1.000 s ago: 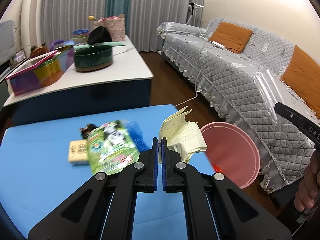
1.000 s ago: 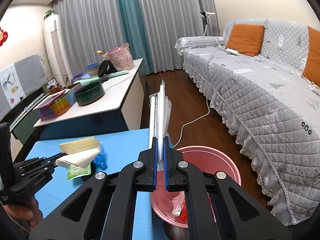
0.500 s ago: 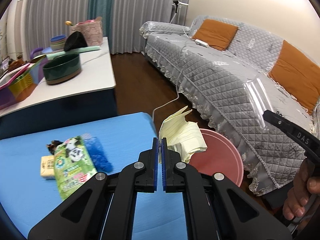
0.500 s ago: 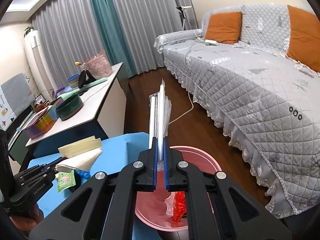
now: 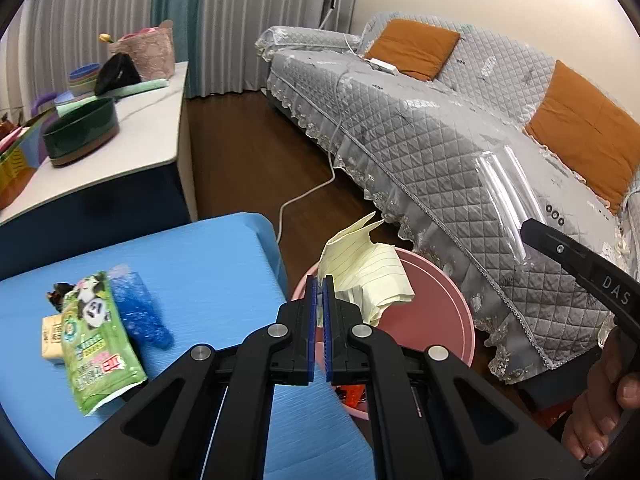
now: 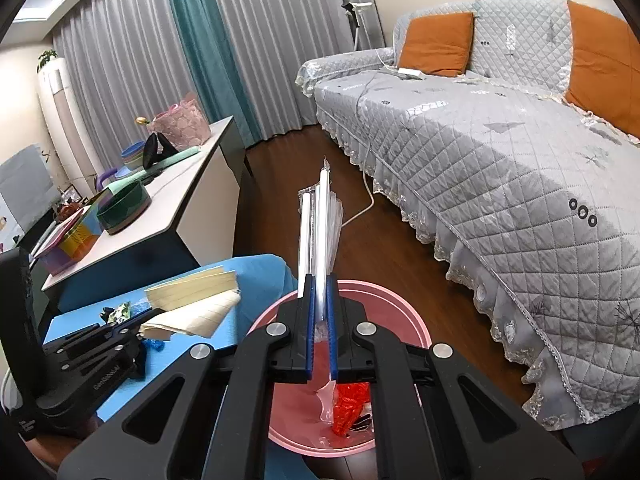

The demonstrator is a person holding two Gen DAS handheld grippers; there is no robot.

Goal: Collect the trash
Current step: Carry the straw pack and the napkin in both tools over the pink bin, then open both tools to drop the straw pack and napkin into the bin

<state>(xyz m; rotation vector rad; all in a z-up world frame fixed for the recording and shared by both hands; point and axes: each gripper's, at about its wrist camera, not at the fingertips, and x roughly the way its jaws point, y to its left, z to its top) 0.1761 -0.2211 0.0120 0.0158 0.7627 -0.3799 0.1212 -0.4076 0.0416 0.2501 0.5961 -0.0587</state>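
My left gripper [image 5: 319, 280] is shut on a crumpled yellow lined paper [image 5: 362, 266] and holds it over the near rim of the pink bin [image 5: 436, 312]. My right gripper [image 6: 319, 280] is shut on a clear plastic wrapper [image 6: 320, 216] and holds it upright above the pink bin [image 6: 400, 316], which holds red trash [image 6: 350, 404]. The wrapper also shows in the left wrist view [image 5: 504, 196]. A green snack packet [image 5: 96, 332], a blue wrapper [image 5: 138, 308] and a small yellow packet [image 5: 52, 338] lie on the blue table [image 5: 208, 264].
A grey quilted sofa [image 5: 440, 128] with orange cushions stands right of the bin. A white side table [image 5: 132, 128] with a green bowl [image 5: 80, 132] and containers stands behind. A white cable [image 5: 304, 196] runs across the wooden floor.
Both grippers have moved right and forward toward the bin. The left gripper now holds the paper over the bin's rim. The right gripper sits more squarely above the bin.
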